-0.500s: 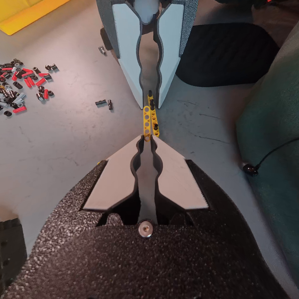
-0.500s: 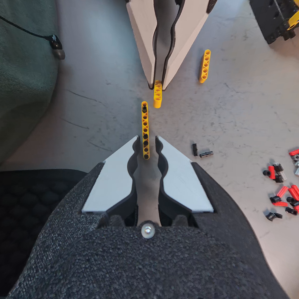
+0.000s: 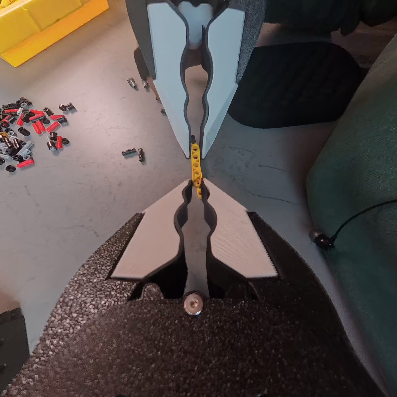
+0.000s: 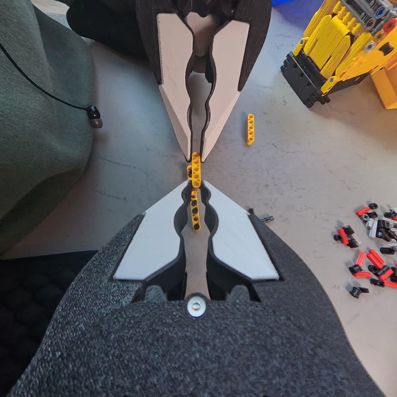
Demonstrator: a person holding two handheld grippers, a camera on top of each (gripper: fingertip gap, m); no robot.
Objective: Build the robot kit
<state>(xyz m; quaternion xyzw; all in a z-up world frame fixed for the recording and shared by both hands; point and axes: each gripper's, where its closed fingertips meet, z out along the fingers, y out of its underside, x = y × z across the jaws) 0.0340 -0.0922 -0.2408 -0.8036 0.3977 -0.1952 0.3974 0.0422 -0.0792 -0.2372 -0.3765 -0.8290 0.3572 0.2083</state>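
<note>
The two grippers face each other tip to tip above the grey worktop (image 3: 81, 214), each with its jaws drawn narrow on a yellow beam. The left gripper (image 3: 197, 184) pinches the near end of a short yellow beam with open holes (image 3: 196, 165), and seen from the other side that beam (image 4: 196, 171) sticks out of its tips. The right gripper (image 4: 196, 185) clamps a long thin yellow beam with black pins (image 4: 195, 211), which runs back between its jaws. The two beams lie side by side and overlap between the tips; whether they are pressed together I cannot tell. A loose yellow beam (image 4: 250, 129) lies flat on the worktop, well apart from the grippers. A scatter of red, black and grey pins (image 3: 23, 133) sits off to one side, also seen from the right gripper (image 4: 373, 247), with two black pins (image 3: 134, 153) nearer the middle. A yellow tray (image 3: 43, 28) stands at a far corner, a yellow and black brick model (image 4: 343, 49) at another. A green cushion (image 3: 354, 193) with a black cord (image 3: 354, 217) borders the worktop, beside a black pad (image 3: 294, 86).
</note>
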